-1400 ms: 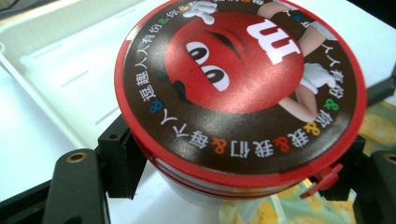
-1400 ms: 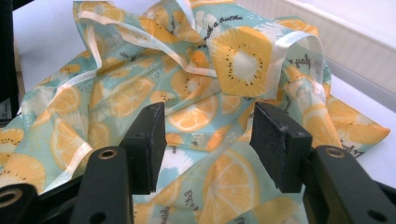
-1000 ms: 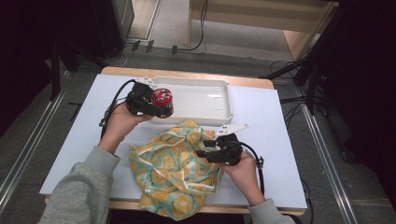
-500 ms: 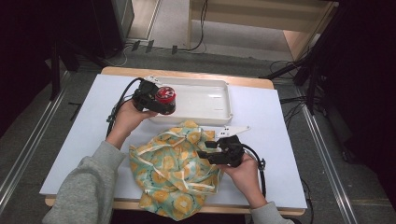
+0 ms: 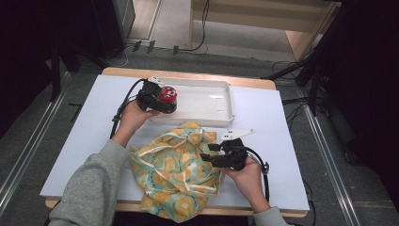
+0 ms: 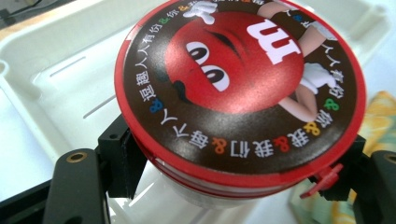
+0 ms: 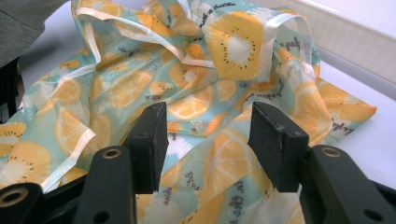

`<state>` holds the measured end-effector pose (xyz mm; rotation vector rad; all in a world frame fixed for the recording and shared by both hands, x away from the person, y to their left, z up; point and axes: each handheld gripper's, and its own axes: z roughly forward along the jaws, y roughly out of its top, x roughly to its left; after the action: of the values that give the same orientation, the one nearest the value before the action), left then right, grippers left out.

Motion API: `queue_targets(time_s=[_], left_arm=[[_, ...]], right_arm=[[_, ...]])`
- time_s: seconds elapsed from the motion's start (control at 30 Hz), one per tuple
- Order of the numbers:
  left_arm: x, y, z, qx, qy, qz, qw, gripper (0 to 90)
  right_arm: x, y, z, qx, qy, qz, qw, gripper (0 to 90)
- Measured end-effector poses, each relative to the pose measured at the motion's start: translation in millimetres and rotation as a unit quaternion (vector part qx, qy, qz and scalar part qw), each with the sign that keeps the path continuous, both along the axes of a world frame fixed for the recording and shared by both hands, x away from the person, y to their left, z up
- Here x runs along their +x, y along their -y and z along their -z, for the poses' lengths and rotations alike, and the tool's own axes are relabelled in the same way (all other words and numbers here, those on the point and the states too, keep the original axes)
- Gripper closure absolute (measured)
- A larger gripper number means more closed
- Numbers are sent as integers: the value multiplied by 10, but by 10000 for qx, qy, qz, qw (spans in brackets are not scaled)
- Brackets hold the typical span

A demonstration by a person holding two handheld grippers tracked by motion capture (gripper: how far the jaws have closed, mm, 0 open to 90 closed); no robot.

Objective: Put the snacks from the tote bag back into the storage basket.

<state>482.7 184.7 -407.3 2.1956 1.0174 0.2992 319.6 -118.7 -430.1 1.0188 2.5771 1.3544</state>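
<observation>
High view: left hand-held gripper (image 5: 165, 100) is clenching a red-lidded candy tub (image 5: 167, 95) over the white tray (image 5: 221, 101), right hand-held gripper (image 5: 210, 153) is resting released at the citrus-print bag (image 5: 171, 169); next, probably bagging the tub.

Laboratory or recording room: a white-topped desk (image 5: 70, 141) stands on a grey floor (image 5: 28, 141), loose cables (image 5: 197, 42) at 12 o'clock, dark stands (image 5: 320, 70) at 2 o'clock, metal floor rails (image 5: 21, 162) at 9 o'clock.

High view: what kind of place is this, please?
Probably a lab or workshop set up for recording: a white table on a bare grey floor, loose cables behind it, and dark surroundings rather than home furniture.
</observation>
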Motion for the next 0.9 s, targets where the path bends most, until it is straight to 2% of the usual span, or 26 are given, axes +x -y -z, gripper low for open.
queue_targets(time_s=[0.13,0.23,0.3,0.37,0.43,0.57,0.7,0.77,0.9], left_arm=[[39,35,97,36,-40,34,10000,257],[63,73,157,-30,-86,41,9999,257],[52,109,192,100,-86,89,9999,257],[49,131,218,205,-69,118,9997,257],[58,147,250,144,-100,92,9998,256],[58,189,316,238,-146,172,9995,257],[71,147,354,93,-208,87,9997,256],[67,136,359,128,-156,86,9998,255],[76,129,364,142,-136,80,9998,254]], right_arm=[[-7,25,-1,23,4,39,10000,481],[12,45,4,126,-51,70,9999,481],[15,61,11,154,-104,57,9998,480],[11,93,12,119,-76,94,9999,481],[13,121,4,82,0,142,9999,480],[17,120,6,73,-15,135,9999,480],[6,72,19,-15,2,50,10000,479],[-5,47,23,-99,35,57,9999,479],[1,21,33,-94,9,13,10000,478]])
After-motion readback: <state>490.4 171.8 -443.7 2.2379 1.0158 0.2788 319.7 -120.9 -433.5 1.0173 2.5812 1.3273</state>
